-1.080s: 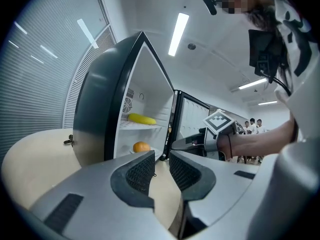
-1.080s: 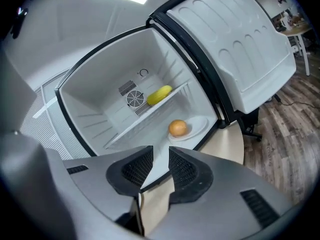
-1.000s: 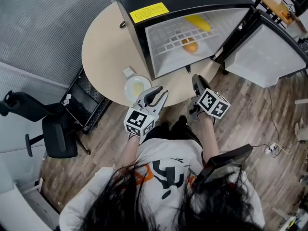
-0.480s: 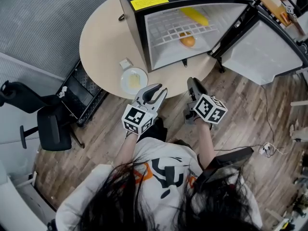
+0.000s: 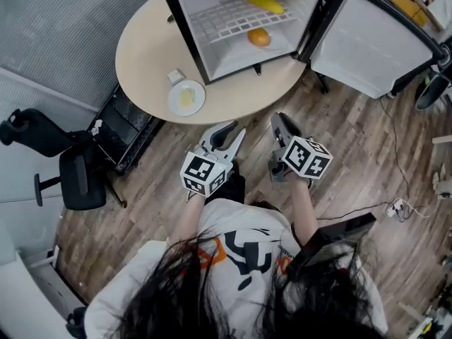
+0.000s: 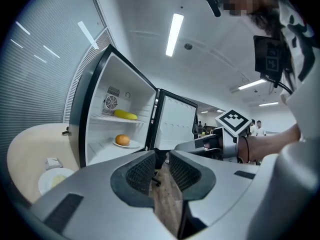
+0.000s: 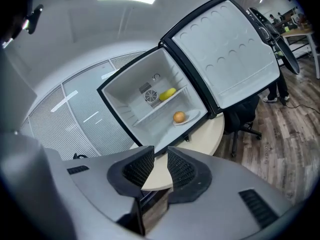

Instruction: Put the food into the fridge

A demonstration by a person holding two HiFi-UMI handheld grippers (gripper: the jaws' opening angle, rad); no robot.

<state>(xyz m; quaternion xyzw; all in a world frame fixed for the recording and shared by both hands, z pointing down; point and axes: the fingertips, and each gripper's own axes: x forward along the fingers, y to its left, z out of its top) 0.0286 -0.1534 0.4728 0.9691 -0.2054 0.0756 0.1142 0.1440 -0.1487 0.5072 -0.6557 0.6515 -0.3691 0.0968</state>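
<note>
Jaws stood narrowly apart and empty on the left gripper (image 5: 229,130) and on the right gripper (image 5: 281,123), whose pair had just been closing; beyond, a plate (image 5: 171,99) of pale food (image 5: 186,97) waited on the table (image 5: 141,48), an orange (image 5: 259,37) and a banana (image 5: 263,0) already inside the open fridge (image 5: 233,56).

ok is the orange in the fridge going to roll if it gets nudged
Probably. The orange looks round and sits loose on a shallow white plate, so a sideways push could roll it off. It appears firm, so it should keep its shape when gripped. The plate itself may slide on the smooth fridge floor.
</note>
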